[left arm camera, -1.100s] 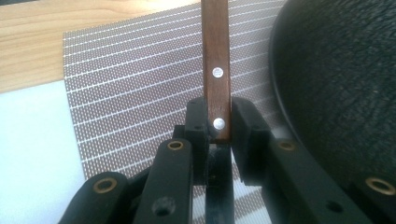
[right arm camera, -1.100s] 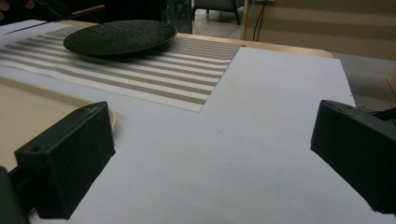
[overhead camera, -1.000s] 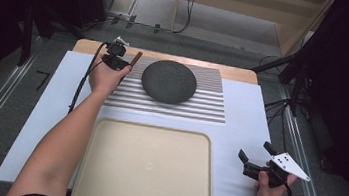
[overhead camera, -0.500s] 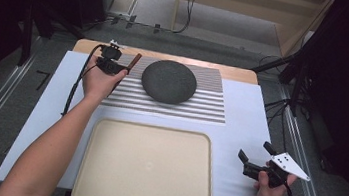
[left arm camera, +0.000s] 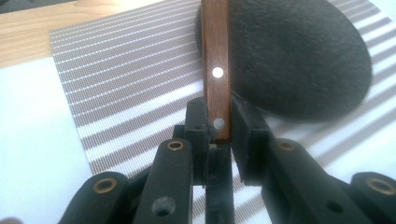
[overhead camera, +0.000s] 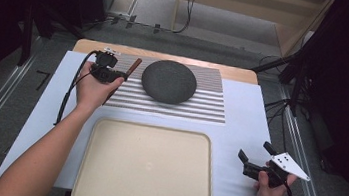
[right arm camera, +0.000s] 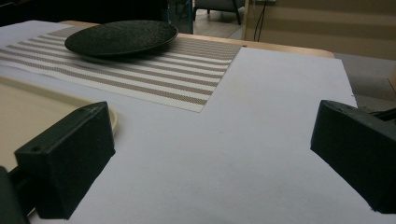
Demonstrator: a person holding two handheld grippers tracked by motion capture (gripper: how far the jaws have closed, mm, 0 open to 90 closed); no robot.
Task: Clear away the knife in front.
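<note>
From the high view, I see my left tool [overhead camera: 124,75] at the far left of the striped mat [overhead camera: 202,104], clamped on a wooden handle [overhead camera: 134,66] that sticks out toward the back of the counter [overhead camera: 231,72]. Just right of it, the dark round plate [overhead camera: 169,80] sits on the mat, close to the handle but apart from it. The cream tray [overhead camera: 146,170] lies nearer to me on the white sheet [overhead camera: 244,127], and its near edge is cut off by the bottom of the picture. My right tool [overhead camera: 254,158] hovers right of the tray with its jaws spread and nothing between them.

In the left gripper view, the tool [left arm camera: 218,121] pinches the handle [left arm camera: 215,60] between its two pads; the handle carries two metal rivets and runs up out of the top of the picture, so I cannot tell what is at its other end. It crosses in front of the plate [left arm camera: 299,56] and hides that plate's left edge. The mat [left arm camera: 130,79] is below.

In the right gripper view, the tool [right arm camera: 212,154] stands wide open over the bare sheet [right arm camera: 261,116]. The tray's rim [right arm camera: 105,114] peeks past the left jaw, which hides most of it. The plate [right arm camera: 121,35] lies well beyond, on the mat [right arm camera: 177,70].
</note>
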